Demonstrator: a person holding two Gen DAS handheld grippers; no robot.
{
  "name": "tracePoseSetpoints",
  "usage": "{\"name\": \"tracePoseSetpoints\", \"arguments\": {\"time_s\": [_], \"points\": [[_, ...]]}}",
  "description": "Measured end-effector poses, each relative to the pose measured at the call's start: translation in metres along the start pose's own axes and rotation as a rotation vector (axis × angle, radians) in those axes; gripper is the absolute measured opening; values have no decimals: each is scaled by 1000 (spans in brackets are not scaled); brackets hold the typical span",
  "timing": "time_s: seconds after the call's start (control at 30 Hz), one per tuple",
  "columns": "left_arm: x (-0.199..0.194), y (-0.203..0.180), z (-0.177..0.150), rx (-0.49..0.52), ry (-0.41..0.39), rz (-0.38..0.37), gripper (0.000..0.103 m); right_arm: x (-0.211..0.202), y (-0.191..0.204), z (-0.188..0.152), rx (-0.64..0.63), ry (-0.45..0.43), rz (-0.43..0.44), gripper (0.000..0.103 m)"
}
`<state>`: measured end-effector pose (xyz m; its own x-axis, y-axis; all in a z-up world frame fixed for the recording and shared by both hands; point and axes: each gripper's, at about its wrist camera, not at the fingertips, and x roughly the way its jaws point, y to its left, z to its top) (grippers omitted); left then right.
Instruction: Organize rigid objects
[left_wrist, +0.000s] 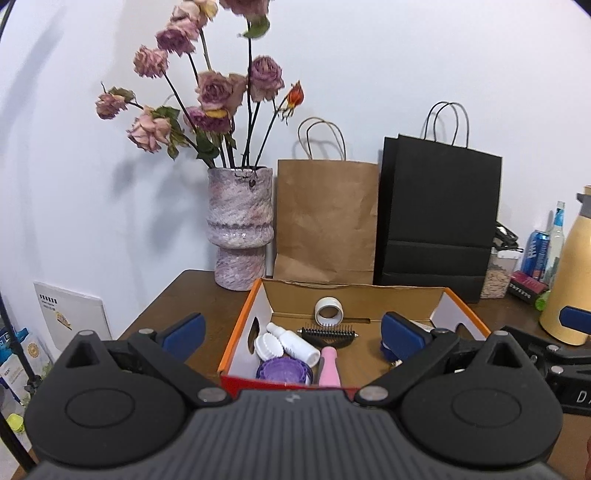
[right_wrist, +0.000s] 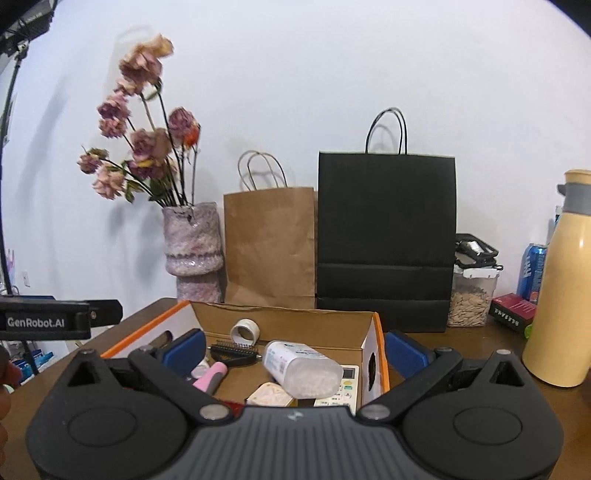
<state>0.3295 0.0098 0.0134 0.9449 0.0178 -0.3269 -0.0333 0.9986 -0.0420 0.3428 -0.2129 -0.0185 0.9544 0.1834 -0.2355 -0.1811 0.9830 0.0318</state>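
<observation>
Behind the open orange-edged cardboard box (left_wrist: 236, 332) on our brown wooden table (left_wrist: 177, 295) stand a black paper bag (left_wrist: 439, 221), a brown paper bag (left_wrist: 325, 221) and a mottled pink vase (left_wrist: 240, 225). Inside the box lie a clear cotton-swab tub (right_wrist: 303, 369), black comb (left_wrist: 328, 334), white spray bottle (left_wrist: 295, 343) and tape roll (left_wrist: 329, 310). Our left gripper (left_wrist: 291, 332) and right gripper (right_wrist: 295, 349) hover over it, jaws spread wide, holding nothing.

Matt cardboard box (left_wrist: 369, 295) on smooth wooden table (left_wrist: 177, 295).
</observation>
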Motion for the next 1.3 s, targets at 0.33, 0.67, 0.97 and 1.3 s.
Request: {"name": "tracePoseSetpoints", "arguments": {"time_s": [0.33, 0.67, 0.97, 1.3], "points": [[-81, 3, -10, 16, -33, -16, 103, -80, 9, -4, 2, -19, 13, 103], [-154, 4, -30, 24, -42, -38, 103, -165, 22, -15, -8, -47, 20, 103], [-228, 7, -50, 36, -56, -33, 103, -243, 33, -30, -26, -57, 17, 103], [-297, 10, -70, 37, -69, -30, 103, -320, 50, -45, -41, -67, 17, 103]]}}
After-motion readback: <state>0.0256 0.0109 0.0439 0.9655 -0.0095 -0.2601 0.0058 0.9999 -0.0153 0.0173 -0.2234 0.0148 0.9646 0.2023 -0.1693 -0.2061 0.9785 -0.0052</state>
